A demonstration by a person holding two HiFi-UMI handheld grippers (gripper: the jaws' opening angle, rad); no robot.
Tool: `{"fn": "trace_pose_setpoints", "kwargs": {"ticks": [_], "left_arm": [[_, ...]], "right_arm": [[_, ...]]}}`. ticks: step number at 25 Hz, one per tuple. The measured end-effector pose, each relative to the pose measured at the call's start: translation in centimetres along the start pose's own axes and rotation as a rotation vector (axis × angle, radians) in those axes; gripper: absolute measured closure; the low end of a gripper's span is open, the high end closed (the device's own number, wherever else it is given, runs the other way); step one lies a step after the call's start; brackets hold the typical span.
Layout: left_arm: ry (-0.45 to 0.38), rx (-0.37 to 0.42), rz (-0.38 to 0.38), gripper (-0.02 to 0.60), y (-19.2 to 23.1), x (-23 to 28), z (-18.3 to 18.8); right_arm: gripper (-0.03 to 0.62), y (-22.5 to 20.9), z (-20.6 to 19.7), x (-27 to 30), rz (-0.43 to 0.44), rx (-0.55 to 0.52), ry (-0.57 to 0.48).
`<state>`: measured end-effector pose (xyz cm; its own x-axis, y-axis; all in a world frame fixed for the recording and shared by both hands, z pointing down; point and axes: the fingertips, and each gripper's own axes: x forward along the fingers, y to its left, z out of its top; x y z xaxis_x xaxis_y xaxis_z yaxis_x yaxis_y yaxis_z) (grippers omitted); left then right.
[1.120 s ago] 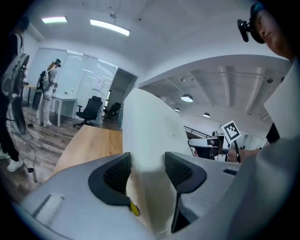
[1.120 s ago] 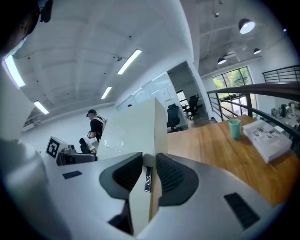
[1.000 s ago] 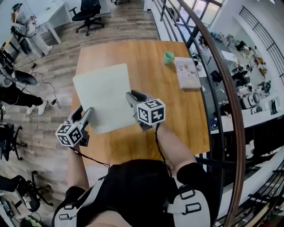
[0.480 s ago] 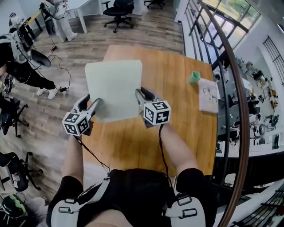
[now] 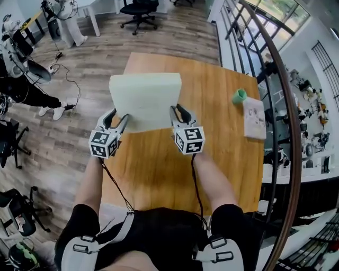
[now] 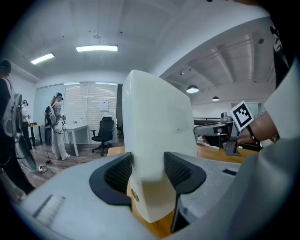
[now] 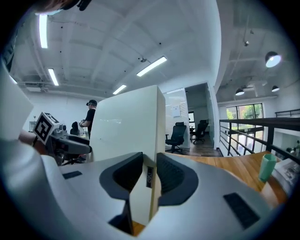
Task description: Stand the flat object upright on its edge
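A pale white flat board [image 5: 145, 100] is held between my two grippers above the wooden table [image 5: 159, 164]. It is tipped up steeply, with its lower edge near the tabletop and its thick top edge towards me. My left gripper [image 5: 117, 123] is shut on the board's lower left corner, and the board [image 6: 157, 126] fills the gap between its pads. My right gripper [image 5: 177, 114] is shut on the lower right corner. There the board [image 7: 129, 131] stands upright between the jaws, its edge facing the camera.
A green cup [image 5: 239, 96] and a printed booklet [image 5: 255, 117] lie at the table's far right, close to a curved railing [image 5: 275, 122]. Beyond the table's far end are an office chair [image 5: 139, 9] and a person [image 5: 21, 84] on the wooden floor.
The board has risen from lying almost flat on the table to a steep upright tilt. Both grippers, still on its near corners, have drawn closer together in the view.
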<state>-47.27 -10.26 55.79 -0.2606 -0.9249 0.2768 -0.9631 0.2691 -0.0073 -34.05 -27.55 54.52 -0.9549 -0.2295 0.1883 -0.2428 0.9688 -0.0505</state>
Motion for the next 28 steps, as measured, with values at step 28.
{"fn": "trace_pose_setpoints", "kwargs": {"ticks": [28], "left_arm": [[0.094, -0.006, 0.154, 0.387, 5.7, 5.0, -3.8]], "right_arm": [[0.51, -1.3, -2.3, 2.4, -0.085, -0.012, 0.082]]}}
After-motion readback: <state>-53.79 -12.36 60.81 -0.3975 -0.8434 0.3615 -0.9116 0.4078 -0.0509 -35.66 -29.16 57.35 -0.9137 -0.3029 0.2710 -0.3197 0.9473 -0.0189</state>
